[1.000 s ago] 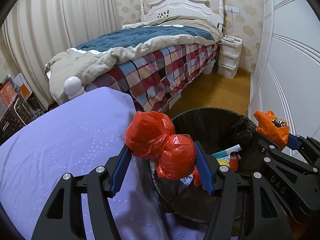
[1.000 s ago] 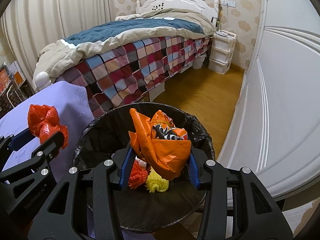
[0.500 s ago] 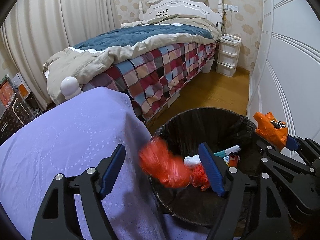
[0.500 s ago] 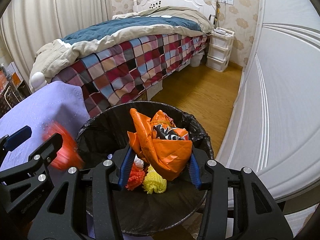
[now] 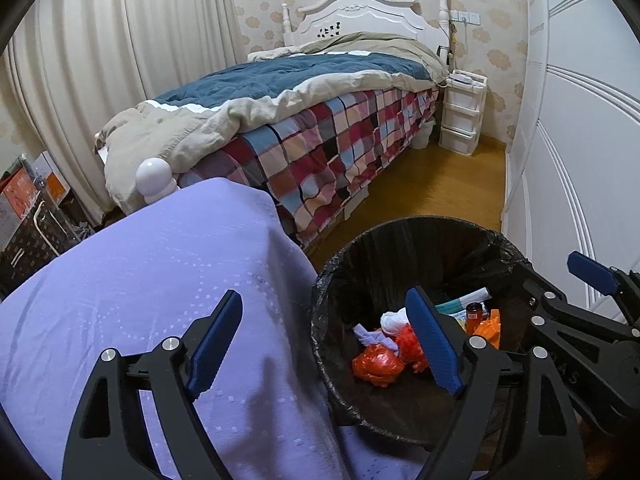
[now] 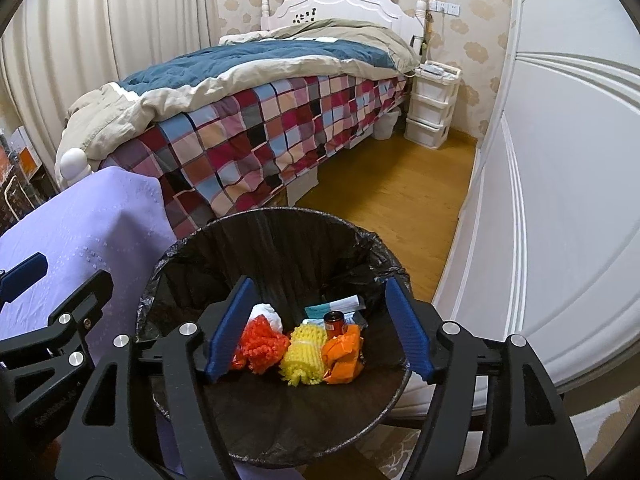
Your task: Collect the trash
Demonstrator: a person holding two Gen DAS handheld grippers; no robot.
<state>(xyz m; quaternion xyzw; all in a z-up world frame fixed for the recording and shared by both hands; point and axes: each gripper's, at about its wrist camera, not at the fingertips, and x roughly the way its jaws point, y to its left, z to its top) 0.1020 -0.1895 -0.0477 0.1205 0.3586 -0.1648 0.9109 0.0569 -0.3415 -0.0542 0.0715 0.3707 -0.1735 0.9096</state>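
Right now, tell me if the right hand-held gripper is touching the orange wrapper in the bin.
Apart. The right wrist view shows the right hand-held gripper open, its jaws having just been opening, empty; the orange wrapper lies below in the bin.

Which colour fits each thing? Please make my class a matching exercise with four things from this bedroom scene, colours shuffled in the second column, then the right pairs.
Things:
1. bin liner
2. foam net
3. cloth beside the bin
4. crumpled wrapper next to the foam net

Colours:
A. orange
B. black
C. lilac
D. yellow

Pairs: 1-B, 2-D, 3-C, 4-A
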